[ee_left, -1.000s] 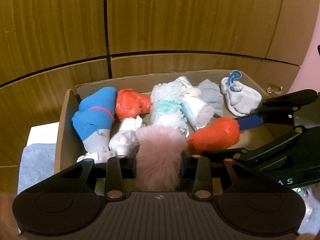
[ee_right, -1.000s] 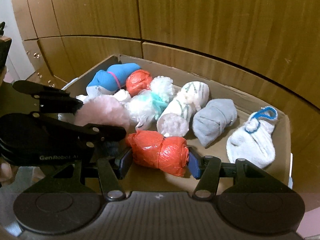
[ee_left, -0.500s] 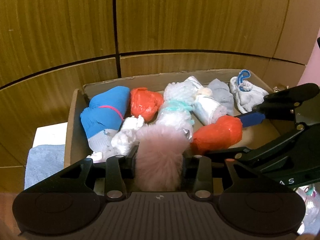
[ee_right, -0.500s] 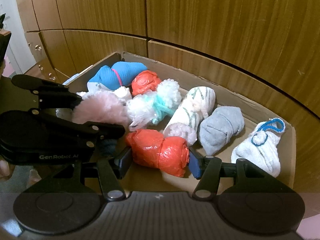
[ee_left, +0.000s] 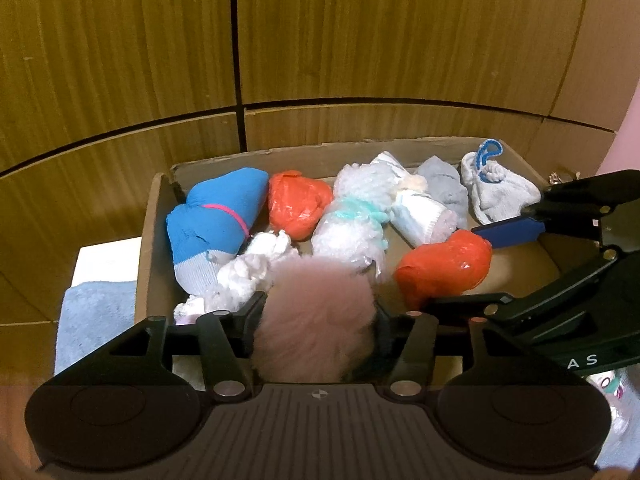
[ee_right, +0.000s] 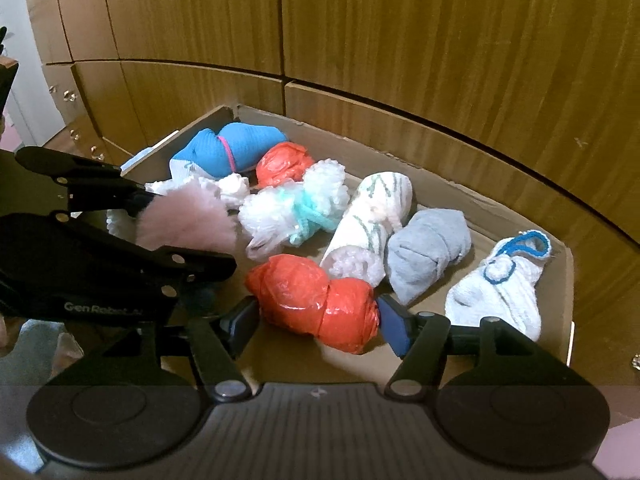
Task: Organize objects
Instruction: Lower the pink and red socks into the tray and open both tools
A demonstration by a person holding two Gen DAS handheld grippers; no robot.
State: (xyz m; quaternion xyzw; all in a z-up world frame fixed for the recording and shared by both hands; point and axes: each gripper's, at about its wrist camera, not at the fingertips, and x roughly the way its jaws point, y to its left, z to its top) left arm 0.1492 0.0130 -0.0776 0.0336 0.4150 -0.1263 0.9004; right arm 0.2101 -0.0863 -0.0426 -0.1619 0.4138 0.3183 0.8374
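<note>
An open cardboard box (ee_left: 145, 240) holds several rolled sock and cloth bundles. My left gripper (ee_left: 318, 312) hangs over the box's near left part. Its jaws are opening around a pink fluffy bundle (ee_left: 316, 320), which looks blurred and fills the gap between them. My right gripper (ee_right: 316, 320) is low in the box. Its jaws are opening on either side of an orange plastic-wrapped bundle (ee_right: 316, 300), and the blue pads (ee_right: 394, 330) stand at its ends. That orange bundle (ee_left: 444, 266) seems to rest on the box floor.
In the box lie a blue sock bundle (ee_left: 216, 220), a second orange bundle (ee_left: 298, 204), a white-and-teal fluffy bundle (ee_right: 296, 212), a striped white roll (ee_right: 372, 220), a grey bundle (ee_right: 428, 252) and a white sock with a blue loop (ee_right: 500, 284). A light-blue towel (ee_left: 92, 320) lies left of the box. Wooden cabinet doors (ee_left: 360, 40) stand behind.
The left jaws have spread apart and the pink bundle has puffed out wider between them. The right jaws have widened a little around the orange bundle. Both hands stay about where they were.
</note>
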